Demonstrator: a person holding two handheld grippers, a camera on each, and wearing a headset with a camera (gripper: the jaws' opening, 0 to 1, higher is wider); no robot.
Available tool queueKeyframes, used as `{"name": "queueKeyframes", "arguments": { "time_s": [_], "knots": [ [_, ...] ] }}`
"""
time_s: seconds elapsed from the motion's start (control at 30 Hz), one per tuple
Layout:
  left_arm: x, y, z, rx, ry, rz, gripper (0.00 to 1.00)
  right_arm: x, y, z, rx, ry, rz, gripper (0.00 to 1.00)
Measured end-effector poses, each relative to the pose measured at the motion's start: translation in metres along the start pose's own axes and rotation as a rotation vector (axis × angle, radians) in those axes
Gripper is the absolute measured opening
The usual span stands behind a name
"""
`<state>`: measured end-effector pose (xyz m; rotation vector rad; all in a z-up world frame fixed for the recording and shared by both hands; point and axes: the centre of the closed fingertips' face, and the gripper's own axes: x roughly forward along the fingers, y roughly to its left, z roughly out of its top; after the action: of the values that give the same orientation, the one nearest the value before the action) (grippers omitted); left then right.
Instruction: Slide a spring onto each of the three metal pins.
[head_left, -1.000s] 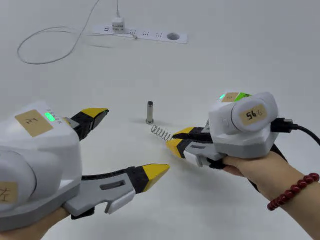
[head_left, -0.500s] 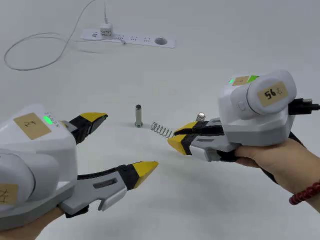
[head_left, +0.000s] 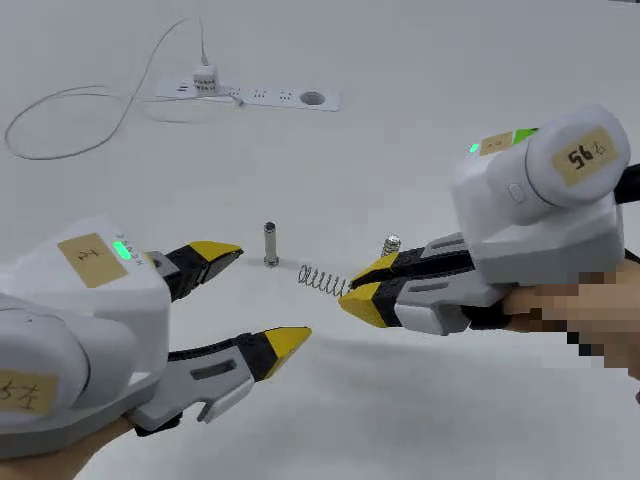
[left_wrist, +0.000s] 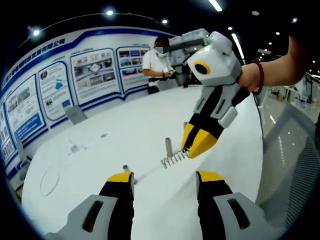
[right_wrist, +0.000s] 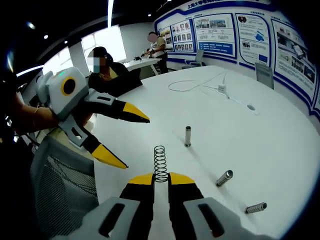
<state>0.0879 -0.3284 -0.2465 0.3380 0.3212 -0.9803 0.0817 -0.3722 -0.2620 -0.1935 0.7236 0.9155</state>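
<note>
Pinching one end of the spring (head_left: 322, 280), the right tool (head_left: 350, 292) has its jaws squeezed together on it, and the rest of the spring sticks straight out past the tips. The left tool (head_left: 270, 292) has its jaws wide apart with nothing between them, and it hangs a little way across from the right tool's tips. A bare pin (head_left: 270, 243) stands up straight on the desk (head_left: 420, 150), just past the free end of the spring and a bit to one side of where the right tool points. Close behind the right tool's jaws is another pin (head_left: 391, 243). Its top looks ribbed, so I think it has a spring on it already. In the right gripper view a third pin (right_wrist: 256, 207) sits off to the side of the jaws, and it looks ribbed too. So the bare pin seems to be the last one to fill. To do this well, the right tool should bring the spring's open end over the top of the pin, tip the spring so it lines up with the pin, and go down slowly. The spring is bendy, so it may wobble or catch on the pin's edge. The left tool could steady the pin so it does not fall over.
</note>
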Motion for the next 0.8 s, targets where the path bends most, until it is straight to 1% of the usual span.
{"name": "queueKeyframes", "arguments": {
  "time_s": [0.07, 0.23, 0.3, 0.33, 0.57, 0.7, 0.8],
  "knots": [
    [0.001, -0.005, 0.001, 0.003, 0.003, -0.026, 0.49, -0.002, 0.003, -0.002, -0.012, 0.015, 0.012, 0.11],
    [0.004, -0.019, 0.002, 0.047, 0.013, -0.085, 0.43, -0.008, 0.012, -0.006, -0.037, 0.038, 0.049, 0.11],
    [0.005, -0.023, 0.001, 0.065, 0.021, -0.105, 0.40, -0.009, 0.014, -0.008, -0.053, 0.048, 0.070, 0.11],
    [0.005, -0.025, 0.001, 0.070, 0.023, -0.111, 0.40, -0.010, 0.015, -0.008, -0.057, 0.048, 0.072, 0.11],
    [0.006, -0.037, 0.000, 0.077, 0.029, -0.166, 0.32, -0.015, 0.025, -0.013, -0.098, 0.078, 0.140, 0.11],
    [0.006, -0.042, 0.000, 0.080, 0.031, -0.193, 0.27, -0.017, 0.031, -0.014, -0.108, 0.088, 0.175, 0.11],
    [0.006, -0.046, 0.001, 0.075, 0.030, -0.218, 0.26, -0.018, 0.034, -0.016, -0.132, 0.102, 0.200, 0.11]
  ]
}}
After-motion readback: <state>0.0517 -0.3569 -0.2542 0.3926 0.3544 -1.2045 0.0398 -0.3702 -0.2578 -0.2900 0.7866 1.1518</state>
